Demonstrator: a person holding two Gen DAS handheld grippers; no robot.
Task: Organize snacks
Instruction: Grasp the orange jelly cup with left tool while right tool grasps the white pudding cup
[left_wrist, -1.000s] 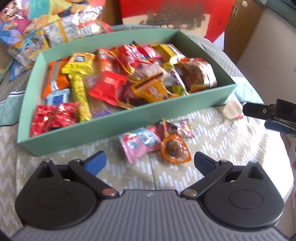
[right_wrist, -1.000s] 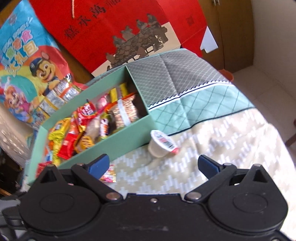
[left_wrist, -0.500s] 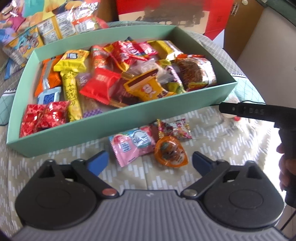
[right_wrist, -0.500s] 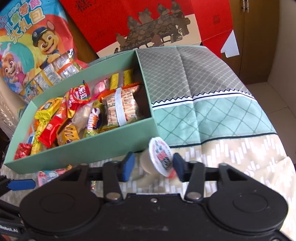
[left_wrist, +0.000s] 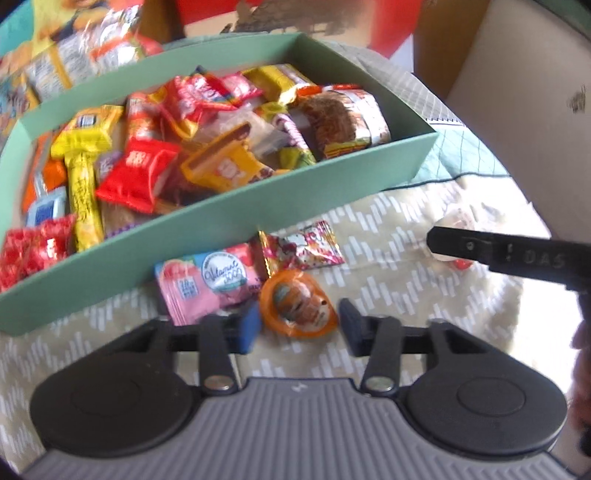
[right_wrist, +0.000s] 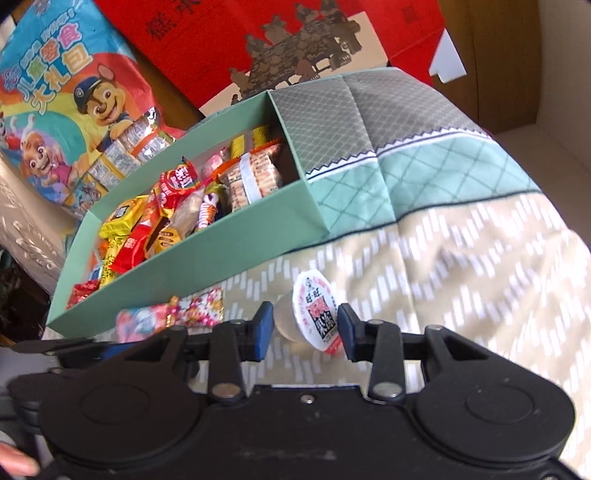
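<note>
both grippers low, fingers flanking snacks
</note>
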